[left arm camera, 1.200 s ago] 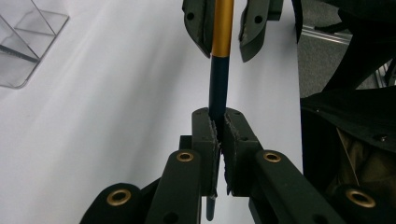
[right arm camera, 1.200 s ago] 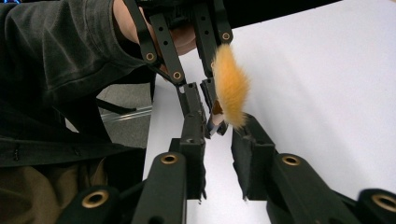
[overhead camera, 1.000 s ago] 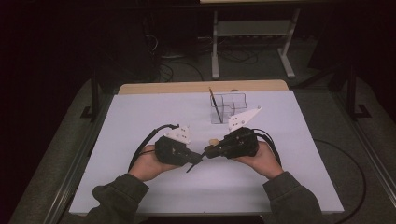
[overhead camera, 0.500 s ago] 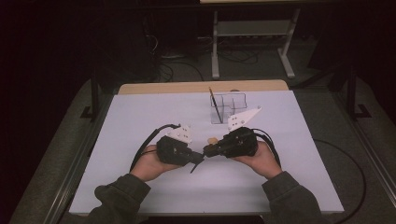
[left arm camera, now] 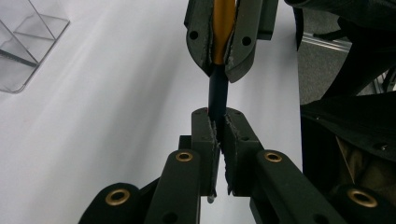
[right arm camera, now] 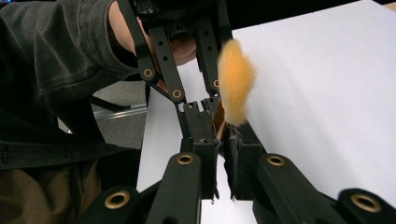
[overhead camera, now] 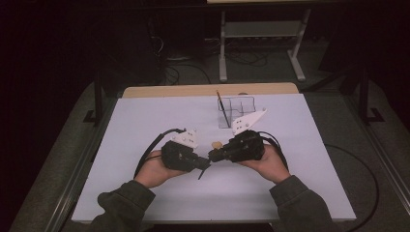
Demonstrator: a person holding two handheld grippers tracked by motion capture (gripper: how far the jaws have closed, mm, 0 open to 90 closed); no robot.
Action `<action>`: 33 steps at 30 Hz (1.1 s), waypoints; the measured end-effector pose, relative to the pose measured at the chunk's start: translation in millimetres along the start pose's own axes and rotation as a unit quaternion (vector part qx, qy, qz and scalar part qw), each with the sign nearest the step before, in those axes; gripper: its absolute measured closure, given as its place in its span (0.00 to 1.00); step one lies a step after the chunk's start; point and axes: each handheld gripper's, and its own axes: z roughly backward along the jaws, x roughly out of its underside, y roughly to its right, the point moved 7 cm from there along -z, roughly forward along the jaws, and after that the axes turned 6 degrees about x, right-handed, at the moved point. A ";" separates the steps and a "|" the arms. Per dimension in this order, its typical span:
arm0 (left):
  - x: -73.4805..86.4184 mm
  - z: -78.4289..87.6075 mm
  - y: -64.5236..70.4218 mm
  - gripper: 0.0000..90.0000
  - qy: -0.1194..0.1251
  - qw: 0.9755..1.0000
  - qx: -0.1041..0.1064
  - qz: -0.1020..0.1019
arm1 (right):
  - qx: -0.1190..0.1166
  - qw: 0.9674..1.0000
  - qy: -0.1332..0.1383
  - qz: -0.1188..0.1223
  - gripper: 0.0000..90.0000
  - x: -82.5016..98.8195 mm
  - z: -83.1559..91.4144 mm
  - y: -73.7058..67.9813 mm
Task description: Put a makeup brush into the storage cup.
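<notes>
Dark floor and cabling surrounded the white worktop [overhead camera: 145, 125]. Near its middle, toward the person's edge, the left tool [left arm camera: 218, 125] was pressed together on the dark shaft of a brush [left arm camera: 217, 91], while the right tool [right arm camera: 221, 132] pinched the same brush near its orange bristle tuft [right arm camera: 235, 81]. With both tools clamped so near each other, any twist or pull out of line would probably bend the shaft or make it slip free. A clear organiser [overhead camera: 236, 110] stood toward the far edge. No writing was legible.
</notes>
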 end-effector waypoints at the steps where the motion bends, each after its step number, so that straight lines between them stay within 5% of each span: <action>1: 0.4 0.1 -0.2 0.91 0.001 1.000 0.000 -0.001 | -0.001 1.000 -0.004 0.000 0.92 -0.5 -0.2 -0.1; 33: 44.0 36.2 -9.0 0.69 0.032 0.996 -0.073 0.041 | 0.063 0.995 -0.082 -0.004 0.92 11.7 25.6 29.9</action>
